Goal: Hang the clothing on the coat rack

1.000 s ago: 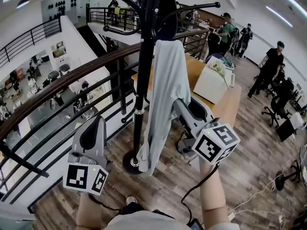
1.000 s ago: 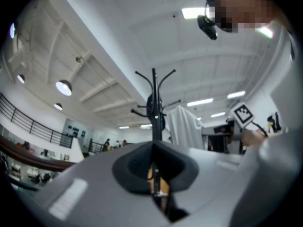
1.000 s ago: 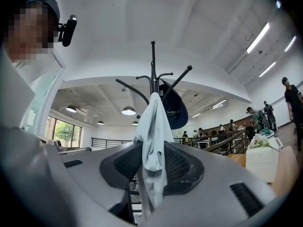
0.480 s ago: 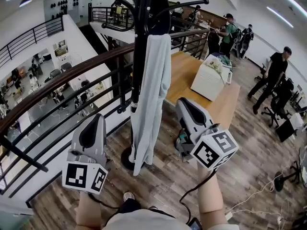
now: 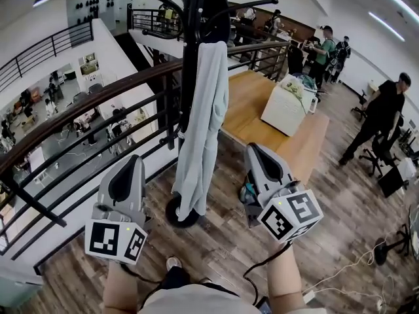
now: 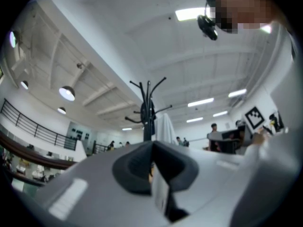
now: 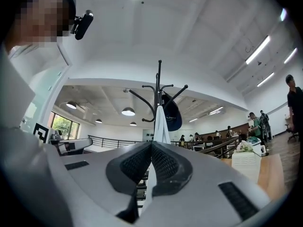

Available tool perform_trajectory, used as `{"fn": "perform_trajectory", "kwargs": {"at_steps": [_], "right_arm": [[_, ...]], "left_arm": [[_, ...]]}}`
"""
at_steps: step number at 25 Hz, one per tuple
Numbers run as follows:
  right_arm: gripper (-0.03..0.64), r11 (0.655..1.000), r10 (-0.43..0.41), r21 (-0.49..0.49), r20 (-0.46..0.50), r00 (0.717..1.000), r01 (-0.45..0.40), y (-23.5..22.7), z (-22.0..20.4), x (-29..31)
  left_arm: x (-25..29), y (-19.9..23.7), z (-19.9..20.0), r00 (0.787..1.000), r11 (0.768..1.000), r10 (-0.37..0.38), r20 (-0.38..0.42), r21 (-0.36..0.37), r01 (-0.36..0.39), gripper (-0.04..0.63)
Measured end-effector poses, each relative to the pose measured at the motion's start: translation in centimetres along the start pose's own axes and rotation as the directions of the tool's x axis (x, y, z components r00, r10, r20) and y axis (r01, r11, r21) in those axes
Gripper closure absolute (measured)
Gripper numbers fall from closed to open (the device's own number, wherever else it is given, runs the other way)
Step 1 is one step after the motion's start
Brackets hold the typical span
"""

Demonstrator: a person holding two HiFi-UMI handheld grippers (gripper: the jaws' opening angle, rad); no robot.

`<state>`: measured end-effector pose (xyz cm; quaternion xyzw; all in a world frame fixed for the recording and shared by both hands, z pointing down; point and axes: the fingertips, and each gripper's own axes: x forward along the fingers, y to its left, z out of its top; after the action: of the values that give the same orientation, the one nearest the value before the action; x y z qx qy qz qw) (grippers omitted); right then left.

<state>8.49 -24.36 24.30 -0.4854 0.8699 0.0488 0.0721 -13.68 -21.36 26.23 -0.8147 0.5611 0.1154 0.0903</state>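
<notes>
A black coat rack (image 5: 191, 77) stands by the railing, its round base (image 5: 183, 213) on the wood floor. A pale grey-blue garment (image 5: 204, 123) hangs from an upper hook and drapes down the pole; a dark cap (image 5: 216, 8) hangs above it. My right gripper (image 5: 253, 152) is right of the garment and clear of it, jaws shut on nothing. My left gripper (image 5: 133, 163) is left of the base, also shut and empty. The rack (image 7: 158, 89) and garment (image 7: 162, 124) show ahead in the right gripper view, and the rack (image 6: 147, 112) in the left gripper view.
A dark curved railing (image 5: 85, 110) runs behind the rack, with a drop to a lower floor beyond. A wooden table (image 5: 262, 110) carrying a white box (image 5: 285, 106) stands at the right. People (image 5: 386, 110) stand farther right, and cables (image 5: 353, 267) lie on the floor.
My right gripper has let go of the garment, drawn back to the right and closed. The garment now hangs free on the rack. The left gripper has barely moved.
</notes>
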Motion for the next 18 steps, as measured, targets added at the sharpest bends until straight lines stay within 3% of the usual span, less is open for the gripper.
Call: {"fn": "perform_trajectory", "kwargs": {"at_steps": [18], "right_arm": [[0.615,0.996,-0.082,-0.021,-0.022,0.996,0.082,-0.9,-2.0,-6.3]], "left_arm": [[-2.8,-3.9,-1.1,0.999,1.000,0.003,-0.051,-0.007,-0.003,0.586]]}}
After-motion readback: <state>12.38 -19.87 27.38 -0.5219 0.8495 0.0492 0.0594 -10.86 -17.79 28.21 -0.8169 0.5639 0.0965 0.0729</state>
